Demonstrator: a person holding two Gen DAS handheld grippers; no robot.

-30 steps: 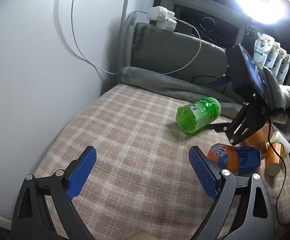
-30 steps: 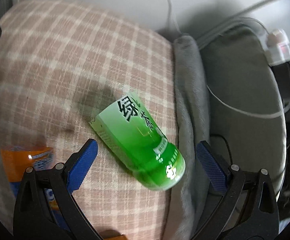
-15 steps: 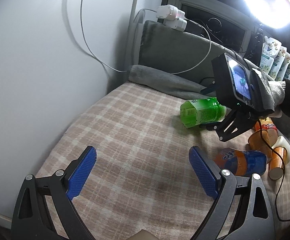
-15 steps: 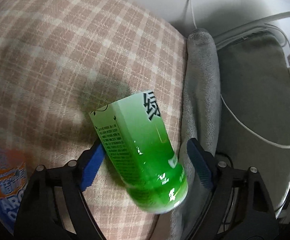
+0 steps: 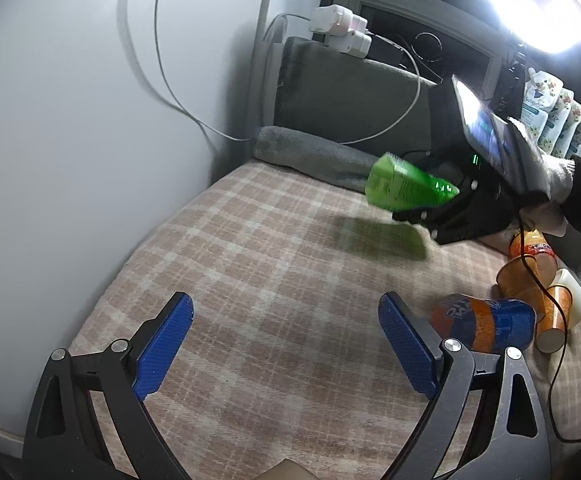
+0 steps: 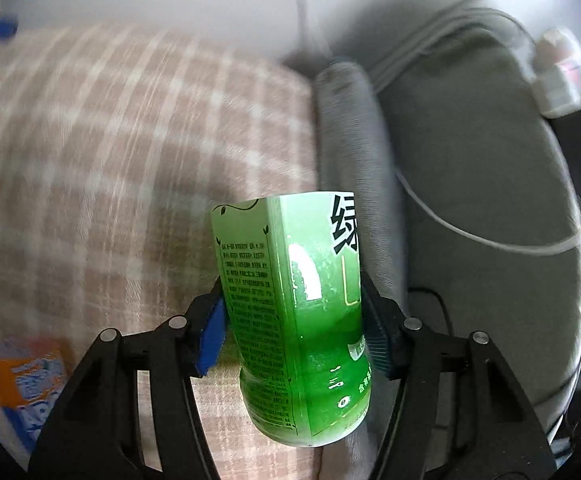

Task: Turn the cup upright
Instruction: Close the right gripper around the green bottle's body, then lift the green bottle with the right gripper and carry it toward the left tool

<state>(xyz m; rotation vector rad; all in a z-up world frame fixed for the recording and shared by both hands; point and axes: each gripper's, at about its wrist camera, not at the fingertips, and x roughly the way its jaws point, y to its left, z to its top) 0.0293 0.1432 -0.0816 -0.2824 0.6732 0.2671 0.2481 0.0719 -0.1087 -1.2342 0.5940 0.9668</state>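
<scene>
My right gripper is shut on the green cup, a translucent green cup with black print, its open end pointing away from the camera. In the left wrist view the green cup is held on its side above the plaid cloth, its shadow below it, with my right gripper at its right end. My left gripper is open and empty, low over the near part of the plaid cloth.
An orange and blue cup lies on its side at the right, also in the right wrist view. Orange cups lie beyond it. A grey rolled towel and grey cushion border the back. A white wall stands left.
My right gripper has closed on the green cup and lifted it off the cloth. My left gripper has stayed open and shifted only slightly.
</scene>
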